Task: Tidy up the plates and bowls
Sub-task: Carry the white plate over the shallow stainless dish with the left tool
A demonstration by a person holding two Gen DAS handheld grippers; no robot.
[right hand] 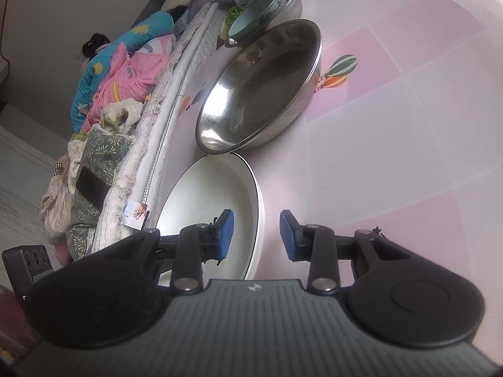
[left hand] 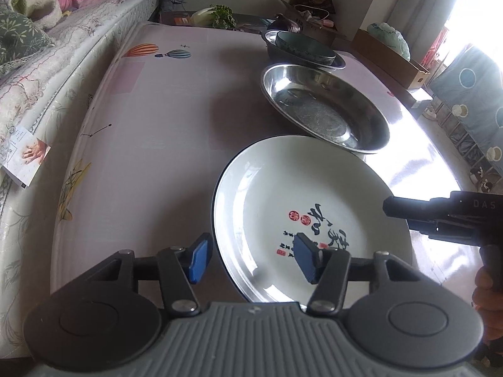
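A white plate (left hand: 301, 194) with blue and red writing lies on the pink table. My left gripper (left hand: 251, 259) is open, its blue pads on either side of the plate's near left rim. Behind the plate lies a steel dish (left hand: 323, 106), and behind that a green ceramic bowl (left hand: 303, 47) sits in another steel dish (left hand: 338, 62). In the right wrist view my right gripper (right hand: 257, 235) is open astride the white plate's (right hand: 213, 194) right rim, with the steel dish (right hand: 261, 88) and the green bowl (right hand: 257, 9) beyond. The right gripper also shows in the left wrist view (left hand: 389, 205).
The pink table cover (left hand: 163, 119) carries balloon prints. A bed (left hand: 47, 62) with bedding runs along the table's left side. Vegetables (left hand: 217, 15) and cardboard boxes (left hand: 389, 56) stand past the far edge. A person lies on the bed (right hand: 119, 62).
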